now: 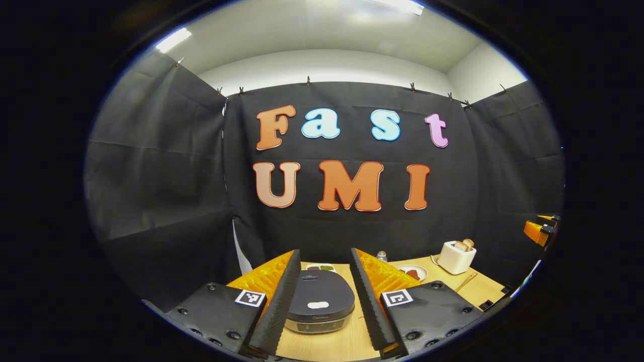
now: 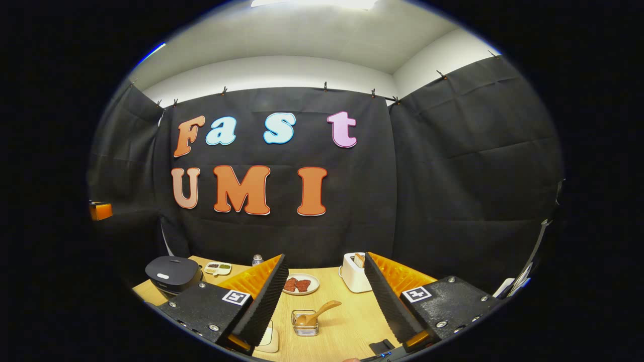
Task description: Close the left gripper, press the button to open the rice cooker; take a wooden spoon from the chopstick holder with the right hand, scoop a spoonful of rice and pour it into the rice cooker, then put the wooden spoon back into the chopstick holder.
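Left gripper (image 1: 322, 296) hovering above the counter (image 1: 347, 342), fingers (image 1: 279, 296) spread wide, nothing between the pads. Framed in that gap, dead ahead: rice cooker (image 1: 320, 306), dark lid down, pale oval button (image 1: 318, 304) on top, control panel facing the camera. Beyond it at 12 o'clock, a small divided dish (image 1: 320, 267). At 1 o'clock, a small jar (image 1: 381, 256) and a plate of red pieces (image 1: 412, 273). At 2 o'clock, a white toaster (image 1: 456, 257) with bread standing in it. Out at 3 o'clock, an orange part of the other gripper (image 1: 541, 231), well apart.

Right gripper (image 2: 324, 301) likewise aloft, fingers (image 2: 264, 301) parted, gripping nothing. Between them, low and near: chopstick holder (image 2: 305, 323), a small wire-sided container, with the wooden spoon (image 2: 317, 312) resting in it, handle slanting toward 2 o'clock. Farther ahead at 12 o'clock, the plate of red pieces (image 2: 301, 284); just right of it the toaster (image 2: 355, 273). Off at 10 o'clock, the rice cooker (image 2: 172, 274), lid shut, with the divided dish (image 2: 217, 268) and jar (image 2: 257, 259) beside it. Under the left finger at 7 o'clock, a pale rounded object (image 2: 269, 338), partly hidden, kind unclear.
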The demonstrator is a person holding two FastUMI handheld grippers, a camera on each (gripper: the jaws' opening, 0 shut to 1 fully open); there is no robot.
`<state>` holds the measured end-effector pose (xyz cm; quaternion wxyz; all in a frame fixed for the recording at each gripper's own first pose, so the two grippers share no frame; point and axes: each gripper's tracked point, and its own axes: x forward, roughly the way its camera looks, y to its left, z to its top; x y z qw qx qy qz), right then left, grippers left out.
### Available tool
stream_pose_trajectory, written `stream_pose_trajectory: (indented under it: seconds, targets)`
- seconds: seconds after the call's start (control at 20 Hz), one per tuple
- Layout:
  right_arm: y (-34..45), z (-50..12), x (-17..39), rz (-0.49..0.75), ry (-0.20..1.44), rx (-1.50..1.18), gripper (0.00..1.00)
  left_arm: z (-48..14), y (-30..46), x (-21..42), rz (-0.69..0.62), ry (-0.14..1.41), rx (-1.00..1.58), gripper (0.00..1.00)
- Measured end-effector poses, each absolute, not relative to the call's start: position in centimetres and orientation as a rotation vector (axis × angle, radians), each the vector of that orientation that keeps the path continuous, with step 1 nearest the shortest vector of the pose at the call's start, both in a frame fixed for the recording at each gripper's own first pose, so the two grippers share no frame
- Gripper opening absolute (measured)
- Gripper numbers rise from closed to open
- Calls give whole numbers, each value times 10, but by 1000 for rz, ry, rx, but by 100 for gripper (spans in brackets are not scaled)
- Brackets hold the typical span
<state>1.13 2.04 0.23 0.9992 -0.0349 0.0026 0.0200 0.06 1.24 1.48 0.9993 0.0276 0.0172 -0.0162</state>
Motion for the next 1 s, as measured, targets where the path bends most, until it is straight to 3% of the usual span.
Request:
stream_pose_trajectory:
  seconds: [0.15, 0.3, 0.4, 0.55, 0.6, 0.7, 0.75, 0.8, 1.0]
  targets:
    - [21, 3, 11, 38, 4, -62, 94, 19, 22, 2, 11, 16, 85, 10]
    - [21, 1, 13, 39, 6, -60, 94, 19, 28, 2, 26, -8, 101, 12]
    - [20, 1, 14, 34, 9, -59, 94, 22, 32, 4, 30, 4, 89, 5]
    - [21, 1, 15, 37, 10, -59, 94, -2, 26, 16, -15, 77, 43, 4]
    - [22, 1, 16, 38, 9, -58, 94, -9, 28, 21, -19, 99, 46, 8]
    - [22, -1, 18, 38, 13, -57, 94, -21, 23, 37, -56, 141, 35, 4]
    - [23, -3, 18, 42, 18, -56, 94, -29, 17, 44, -81, 168, 29, 8]
    - [23, -3, 18, 44, 22, -52, 94, -40, 12, 52, -103, 205, 23, 4]
    - [19, -9, 21, 33, 33, -43, 94, -76, 5, 83, -161, 312, 18, 5]
